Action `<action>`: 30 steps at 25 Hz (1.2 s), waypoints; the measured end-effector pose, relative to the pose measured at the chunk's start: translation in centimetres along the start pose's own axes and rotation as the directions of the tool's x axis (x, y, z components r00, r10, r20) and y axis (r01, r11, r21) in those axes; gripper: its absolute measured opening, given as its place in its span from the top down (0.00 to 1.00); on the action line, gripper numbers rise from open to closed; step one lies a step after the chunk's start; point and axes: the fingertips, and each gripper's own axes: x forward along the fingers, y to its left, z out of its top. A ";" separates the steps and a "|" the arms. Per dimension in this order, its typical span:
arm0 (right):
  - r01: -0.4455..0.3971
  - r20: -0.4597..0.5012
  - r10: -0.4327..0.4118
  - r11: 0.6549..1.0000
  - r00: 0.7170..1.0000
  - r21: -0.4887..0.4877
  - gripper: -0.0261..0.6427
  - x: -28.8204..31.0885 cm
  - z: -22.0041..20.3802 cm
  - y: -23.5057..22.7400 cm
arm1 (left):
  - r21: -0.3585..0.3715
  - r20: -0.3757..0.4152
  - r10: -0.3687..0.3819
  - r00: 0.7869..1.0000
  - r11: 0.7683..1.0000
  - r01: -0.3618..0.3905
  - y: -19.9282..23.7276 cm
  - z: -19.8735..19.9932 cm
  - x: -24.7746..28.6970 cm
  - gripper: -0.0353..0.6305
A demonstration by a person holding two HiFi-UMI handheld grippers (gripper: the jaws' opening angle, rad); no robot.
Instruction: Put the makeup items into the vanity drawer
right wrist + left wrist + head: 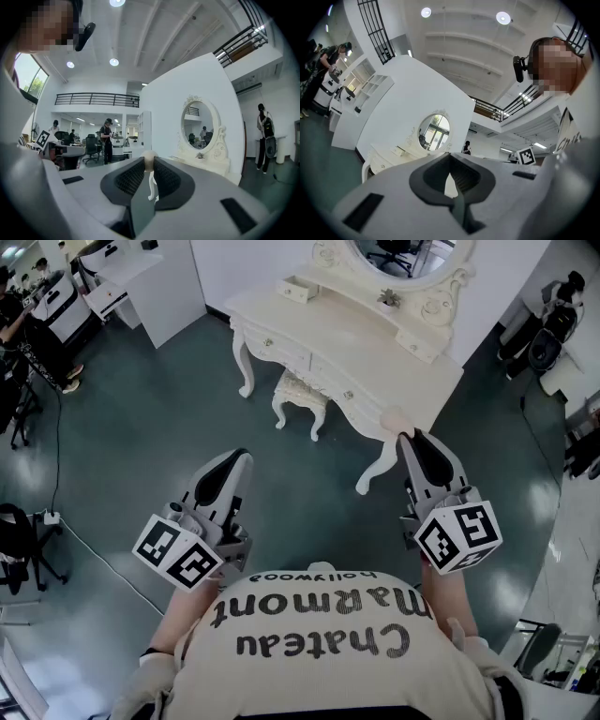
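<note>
Head view: open floor (141, 437) before the vanity (375, 352); right gripper (403, 437) pinches a beige makeup item (397, 417), left gripper (242, 457) closed, empty.

1. The head view looks steeply down over the person's shirt (319, 634). The left gripper (239, 457) and right gripper (405, 437) are close below it, and the vanity table (375, 357) is just ahead.
2. The left gripper view sits behind its closed jaws, tilted up toward the oval mirror (433, 132) and the ceiling.
3. The right gripper view faces roughly level, past a small beige item (149, 160) pinched at its jaw tips.
4. All three views share the vanity table and its mirror.
</note>
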 end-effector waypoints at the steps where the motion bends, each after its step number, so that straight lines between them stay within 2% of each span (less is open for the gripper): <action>1: 0.000 0.001 0.000 1.000 1.000 0.000 0.84 -0.1 0.0 0.2 | 0.002 0.005 0.001 1.000 1.000 -0.001 0.0 0.1 -0.3 0.94; 10: -0.007 0.002 0.007 1.000 1.000 0.021 0.84 -0.1 -1.1 2.4 | 0.015 0.018 0.016 1.000 1.000 -0.016 1.3 0.8 -3.0 0.94; 14: -0.025 -0.008 0.026 0.997 1.000 0.079 0.84 0.2 -2.8 3.9 | -0.003 0.011 0.032 0.999 0.999 -0.032 2.6 -0.1 -4.6 0.94; 18: -0.058 -0.033 0.061 0.995 0.998 0.087 0.84 1.6 -4.0 5.1 | -0.033 0.005 0.057 0.998 0.998 -0.057 4.0 -1.0 -5.8 0.94; 23: -0.094 -0.023 0.096 0.993 0.995 0.067 0.84 5.2 -3.3 5.2 | -0.050 0.009 0.093 0.996 0.994 -0.093 6.3 -1.1 -5.6 0.94; 30: -0.127 0.008 0.127 0.992 0.992 0.024 0.84 13.2 -1.6 2.0 | -0.024 0.034 0.134 0.990 0.991 -0.133 10.9 1.0 -1.6 0.94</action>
